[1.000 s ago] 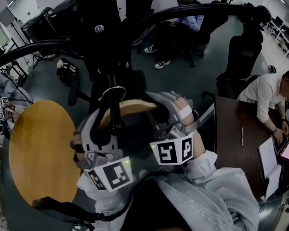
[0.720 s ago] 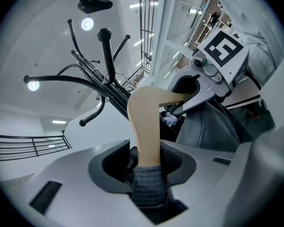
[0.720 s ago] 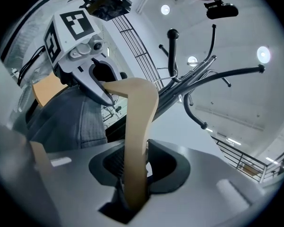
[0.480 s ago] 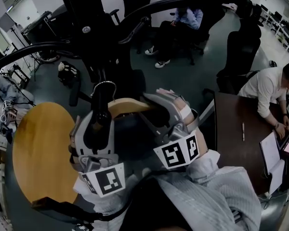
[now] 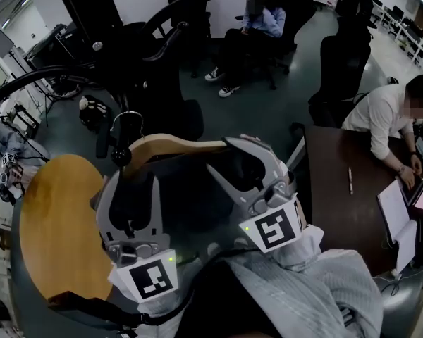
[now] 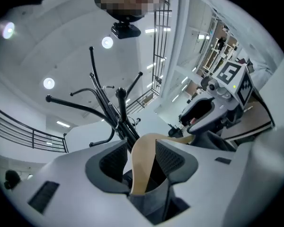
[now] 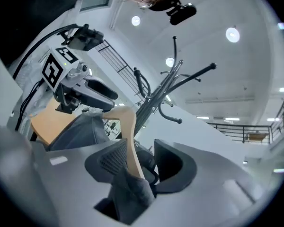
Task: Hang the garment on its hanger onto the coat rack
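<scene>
2 surfaces | round wooden table (image 5: pixel 56 217) | dark desk (image 5: pixel 328 203) | grey floor (image 5: pixel 264 115)

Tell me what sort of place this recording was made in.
Most likely an open-plan office or lab: black office chairs stand about, a person works at a dark desk, and round ceiling lights show overhead.

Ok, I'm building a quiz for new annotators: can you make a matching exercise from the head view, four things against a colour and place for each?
Things:
1. wooden hanger
2. coat rack
3. round table
4. desk

Descriptions:
a. dark brown, right side, papers on it
b. black, upper left
c. pale wood, centre, carrying a dark garment
d. orange-brown, left side

Pairs: 1-c; 2-b; 3-d; 4-a
</scene>
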